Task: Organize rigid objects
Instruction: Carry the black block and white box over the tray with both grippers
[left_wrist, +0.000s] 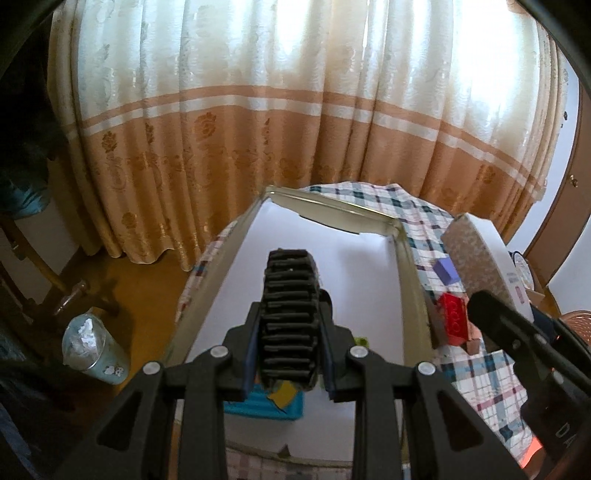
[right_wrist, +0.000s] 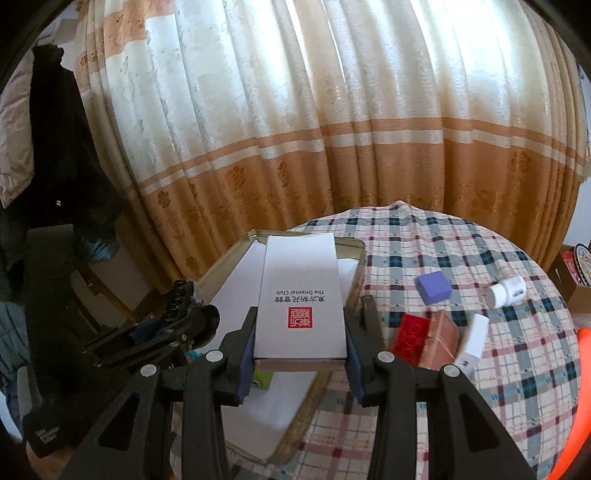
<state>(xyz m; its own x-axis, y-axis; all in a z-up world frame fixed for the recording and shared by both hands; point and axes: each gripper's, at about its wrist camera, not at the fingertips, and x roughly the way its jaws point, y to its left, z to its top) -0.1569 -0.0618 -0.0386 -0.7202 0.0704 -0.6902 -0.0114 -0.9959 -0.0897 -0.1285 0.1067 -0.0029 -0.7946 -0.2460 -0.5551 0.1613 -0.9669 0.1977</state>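
Note:
My left gripper (left_wrist: 289, 309) is shut on a black ridged toy part (left_wrist: 290, 273), held above an open tin box (left_wrist: 218, 266) lined in white. A blue ridged piece (left_wrist: 255, 406) and a yellow piece (left_wrist: 282, 393) lie in the tin under it. My right gripper (right_wrist: 301, 314) is shut on a flat white box with a red seal (right_wrist: 301, 280), held over the tin's right rim (right_wrist: 356, 266). In the right wrist view the left gripper (right_wrist: 173, 314) hangs to the left with the black part (right_wrist: 181, 293).
On the checked tablecloth (right_wrist: 461, 243) right of the tin lie a red brick (right_wrist: 408, 334), a brown box (right_wrist: 441, 343), a purple cube (right_wrist: 434, 288), a white bottle (right_wrist: 506, 291) and a white charger (right_wrist: 474, 339). A bin (left_wrist: 94, 347) stands on the floor at the left.

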